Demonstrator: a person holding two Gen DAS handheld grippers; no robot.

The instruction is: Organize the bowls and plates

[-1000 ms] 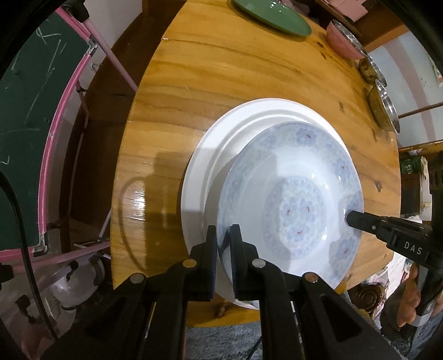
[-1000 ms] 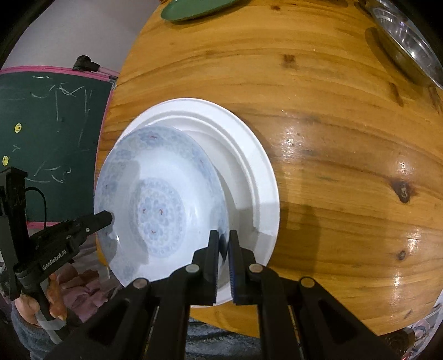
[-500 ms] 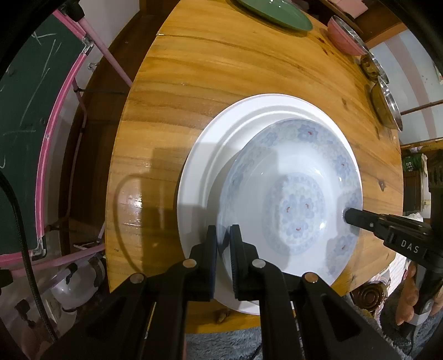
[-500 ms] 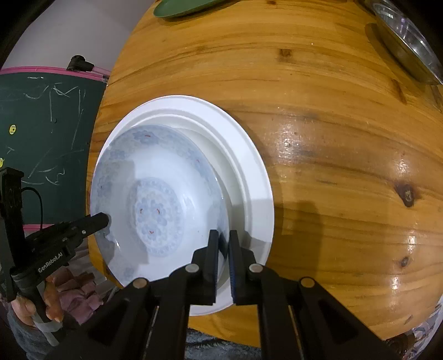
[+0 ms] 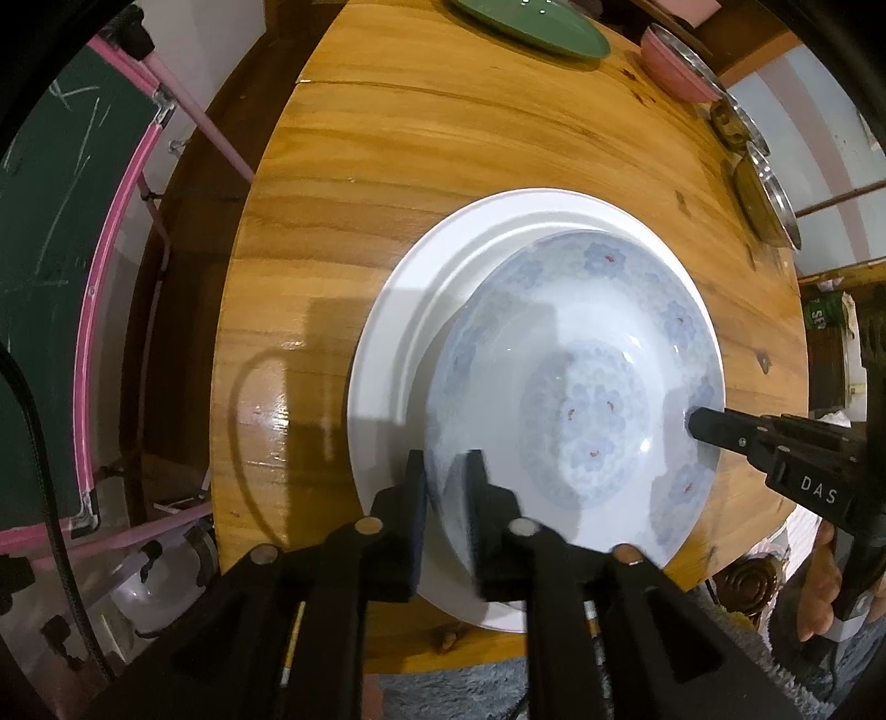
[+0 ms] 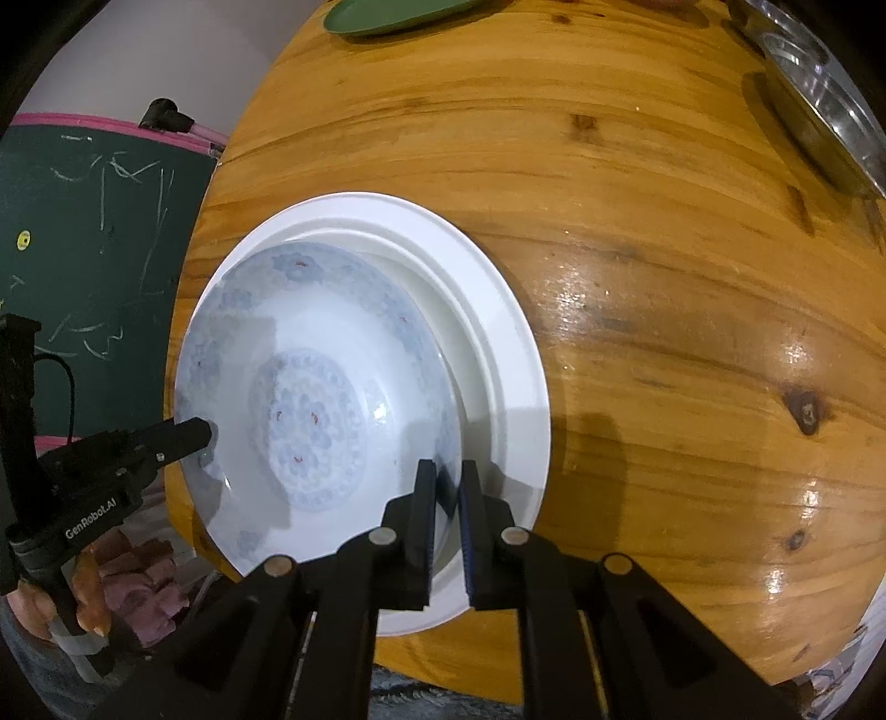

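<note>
A white bowl with blue flower pattern (image 5: pixel 581 387) sits over a large white plate (image 5: pixel 404 310) near the front edge of the round wooden table (image 5: pixel 415 138). My left gripper (image 5: pixel 446 482) is shut on the bowl's near-left rim. My right gripper (image 6: pixel 447 487) is shut on the opposite rim; it shows in the left wrist view (image 5: pixel 698 423) too. The bowl (image 6: pixel 315 399) and the plate (image 6: pixel 498 310) also show in the right wrist view, with the left gripper (image 6: pixel 202 432) at the bowl's left rim.
A green plate (image 5: pixel 531 25) and a pink bowl (image 5: pixel 678 69) stand at the table's far side. Metal dishes (image 5: pixel 767 194) lie at the right edge, one large in the right wrist view (image 6: pixel 814 94). A green chalkboard with pink frame (image 5: pixel 61 266) stands left.
Both grippers, still holding the bowl, have shifted it slightly over the white plate. The grip on both rims is unchanged.
</note>
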